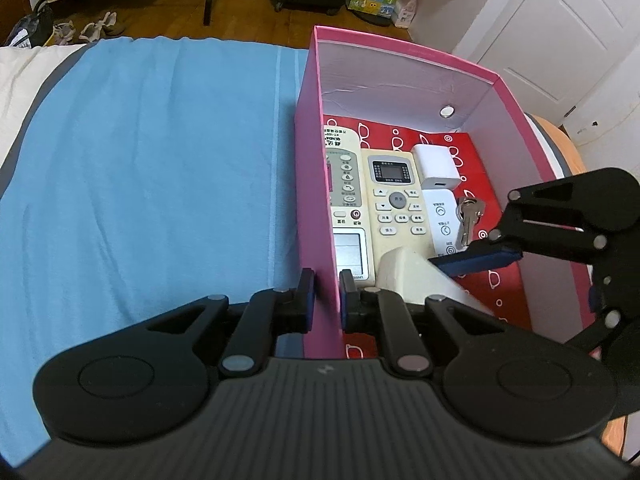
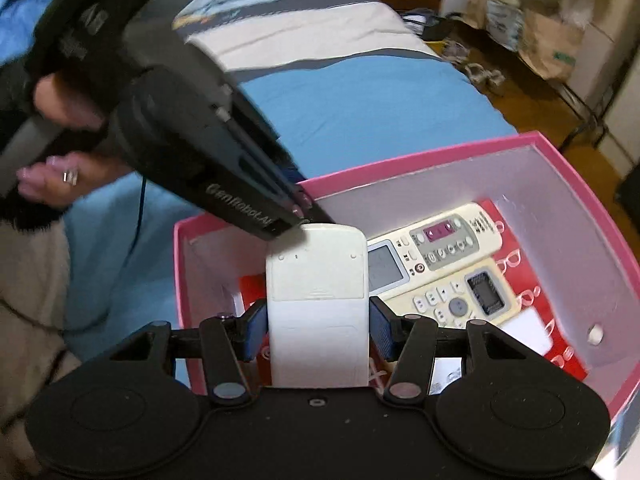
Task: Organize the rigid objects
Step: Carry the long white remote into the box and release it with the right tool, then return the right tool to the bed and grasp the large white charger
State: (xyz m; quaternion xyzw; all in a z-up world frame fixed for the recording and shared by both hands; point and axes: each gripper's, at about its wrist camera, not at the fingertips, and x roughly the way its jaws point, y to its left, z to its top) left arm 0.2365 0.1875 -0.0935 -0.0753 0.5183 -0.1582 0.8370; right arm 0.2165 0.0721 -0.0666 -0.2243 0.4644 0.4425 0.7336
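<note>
Remote [image 2: 318,312], back up and clamped in the right tongs [image 2: 318,330], hides part of the pink box [image 1: 316,184] floor; the left tongs [image 1: 326,300] pinch the box wall, blocking its near corner.

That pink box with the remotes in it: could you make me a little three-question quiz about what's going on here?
1. True or false: the left tongs are clamped on a wall of the pink box.
2. Which thing do the right tongs grip? A) bunch of keys B) white remote, back side up C) white charger
3. Fill in: the keys lie on the box's red ____.

Key:
1. True; the wall sits between the pads.
2. B, the white remote, tilted over the box.
3. Floor, printed with white glasses.
</note>
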